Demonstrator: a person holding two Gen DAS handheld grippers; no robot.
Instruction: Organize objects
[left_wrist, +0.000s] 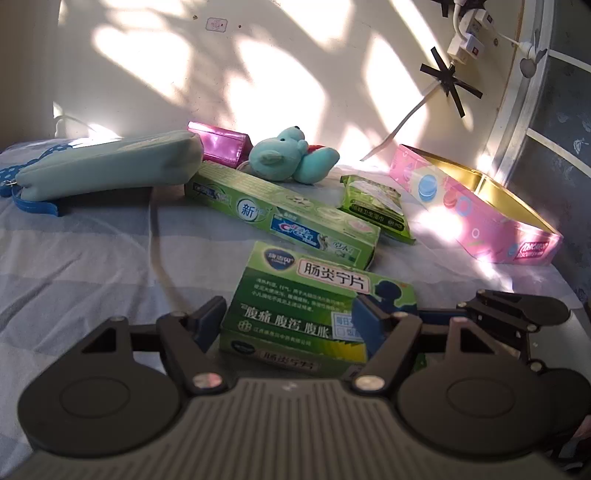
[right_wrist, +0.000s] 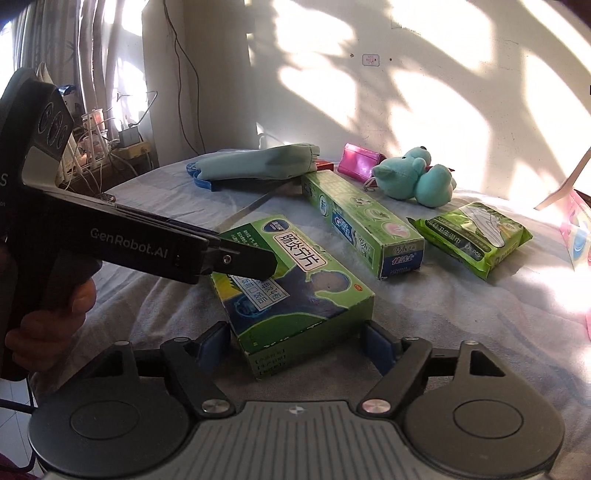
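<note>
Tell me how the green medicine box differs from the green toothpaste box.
The medicine box is broad and flat; the toothpaste box is long and slim. The medicine box lies nearest, between the fingers of both the left gripper and the right gripper; the toothpaste box lies farther back with no gripper at it. One end of the toothpaste box sits beside the teal pouch; the medicine box lies apart from it. Both are green cardboard, lying flat on the bedsheet.

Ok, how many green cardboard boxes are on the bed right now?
2. The medicine box lies nearest, between both grippers' fingers; the toothpaste box lies behind it, one end under the teal pencil case. The green wipes pack is soft, not counted.
</note>
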